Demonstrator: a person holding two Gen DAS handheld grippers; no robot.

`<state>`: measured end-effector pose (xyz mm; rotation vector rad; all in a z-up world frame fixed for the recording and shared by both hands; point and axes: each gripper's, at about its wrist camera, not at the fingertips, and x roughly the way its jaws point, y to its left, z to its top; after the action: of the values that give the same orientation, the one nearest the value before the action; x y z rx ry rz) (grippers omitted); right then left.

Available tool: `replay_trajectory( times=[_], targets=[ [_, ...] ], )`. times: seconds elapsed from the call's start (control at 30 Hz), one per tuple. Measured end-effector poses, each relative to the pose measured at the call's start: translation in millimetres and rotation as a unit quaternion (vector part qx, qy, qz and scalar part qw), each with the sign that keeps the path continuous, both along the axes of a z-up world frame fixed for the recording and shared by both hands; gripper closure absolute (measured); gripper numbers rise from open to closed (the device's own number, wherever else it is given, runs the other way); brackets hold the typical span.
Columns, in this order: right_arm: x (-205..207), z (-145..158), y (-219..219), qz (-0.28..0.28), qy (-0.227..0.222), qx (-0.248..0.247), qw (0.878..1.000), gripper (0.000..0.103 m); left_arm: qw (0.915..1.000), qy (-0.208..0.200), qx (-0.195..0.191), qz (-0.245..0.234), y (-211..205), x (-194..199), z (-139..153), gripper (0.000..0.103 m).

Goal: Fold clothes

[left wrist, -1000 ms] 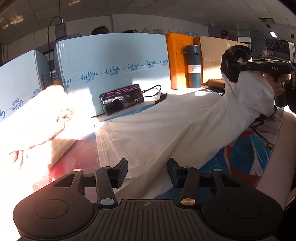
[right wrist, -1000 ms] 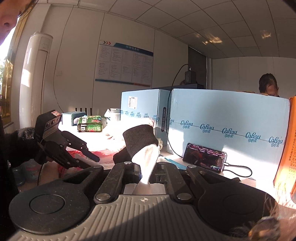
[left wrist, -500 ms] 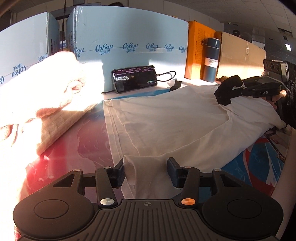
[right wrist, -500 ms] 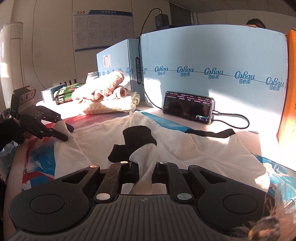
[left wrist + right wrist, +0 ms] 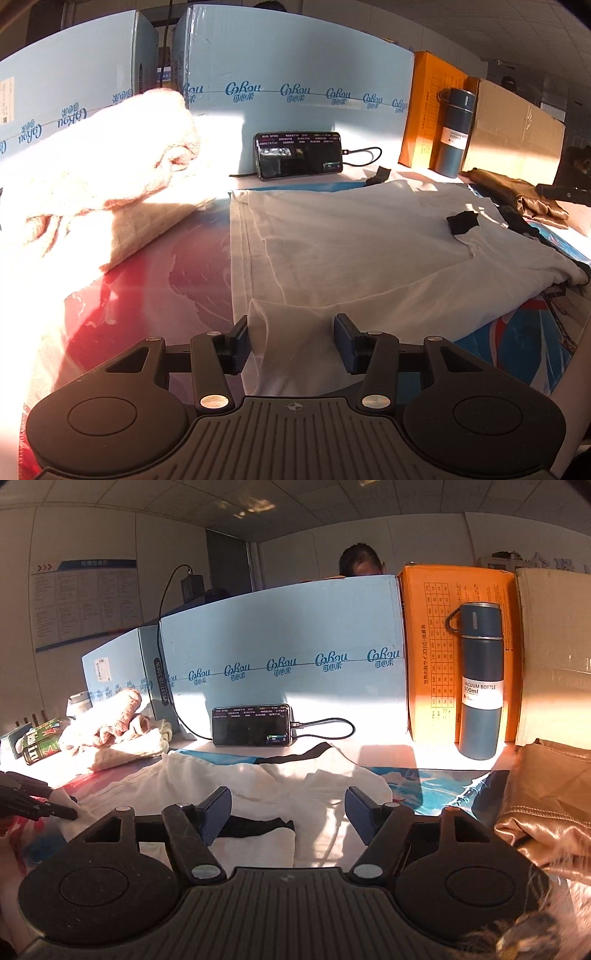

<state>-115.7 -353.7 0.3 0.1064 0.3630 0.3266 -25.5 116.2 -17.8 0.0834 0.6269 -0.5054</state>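
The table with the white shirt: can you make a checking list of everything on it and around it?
Surface: table under a colourful printed mat.
Job's things: white T-shirt spread flat, black-cuffed sleeve folded onto it.
Clutter: pink towels, brown satin cloth, blue vacuum bottle, green can.
Grippers: left gripper open around a shirt fold; right gripper open.
Cables: charging cable plugged into the phone.
Surroundings: blue cartons, orange box, a person behind.
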Motion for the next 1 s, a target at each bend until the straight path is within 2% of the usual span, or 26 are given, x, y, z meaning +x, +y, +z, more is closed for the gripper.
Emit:
replay_trajectory(
  times=[0.13,0.17,0.2,0.3,0.37,0.4,0.43,0.53,0.63,0.7,0.77,0.83,0.87,0.9,0.93,0.97,1.0],
  targets=[
    [-45,-16,2,0.049,0.044,0.008,0.998,0.037,0.9998,-0.004,-0.011,0.014,1,-6,-2,0.057],
    [-53,-19,5,0.060,0.051,0.002,0.997,0.037,0.9998,-0.008,-0.010,0.014,-1,-9,-2,0.062],
    [-60,-22,10,0.070,0.055,-0.004,0.996,0.037,0.9998,-0.012,-0.009,0.015,-2,-11,-2,0.074],
    [-78,-28,31,0.102,0.056,-0.059,0.991,0.040,0.9995,-0.026,-0.001,0.020,-6,-12,1,0.088],
    [-80,-33,38,0.101,0.057,-0.096,0.989,0.056,0.9991,-0.036,0.005,0.022,-8,-13,3,0.089],
    [-78,-36,38,0.094,0.061,-0.110,0.988,0.072,0.9989,-0.041,0.008,0.024,-9,-13,4,0.092],
    [-76,-38,35,0.087,0.062,-0.114,0.988,0.084,0.9986,-0.046,0.010,0.025,-11,-14,4,0.093],
    [-67,-42,15,0.073,0.058,-0.100,0.991,0.095,0.9976,-0.060,0.018,0.030,-14,-15,7,0.093],
    [-62,-31,-6,0.062,0.040,-0.060,0.995,0.095,0.9967,-0.070,0.027,0.031,-16,-14,9,0.093],
    [-58,-29,-16,0.075,0.055,-0.036,0.995,0.095,0.9966,-0.063,0.045,0.028,-18,-13,6,0.093],
    [-55,-33,-17,0.089,0.085,-0.040,0.992,0.095,0.9954,-0.059,0.070,0.029,-20,-13,-1,0.094],
    [-57,-36,-14,0.096,0.099,-0.056,0.989,0.094,0.9957,-0.055,0.066,0.036,-15,-14,-4,0.093],
    [-58,-36,-14,0.097,0.102,-0.061,0.988,0.092,0.9952,-0.056,0.068,0.043,-14,-14,-3,0.088],
    [-59,-33,-15,0.093,0.101,-0.064,0.988,0.085,0.9939,-0.060,0.078,0.051,-13,-14,-2,0.086],
    [-59,-31,-17,0.089,0.100,-0.067,0.989,0.070,0.9920,-0.064,0.091,0.060,-13,-13,-3,0.086],
    [-59,-30,-19,0.083,0.100,-0.069,0.989,0.065,0.9893,-0.069,0.105,0.075,-12,-13,-3,0.085],
    [-59,-28,-22,0.079,0.097,-0.065,0.990,0.063,0.9863,-0.074,0.117,0.090,-12,-14,-3,0.076]
  ],
)
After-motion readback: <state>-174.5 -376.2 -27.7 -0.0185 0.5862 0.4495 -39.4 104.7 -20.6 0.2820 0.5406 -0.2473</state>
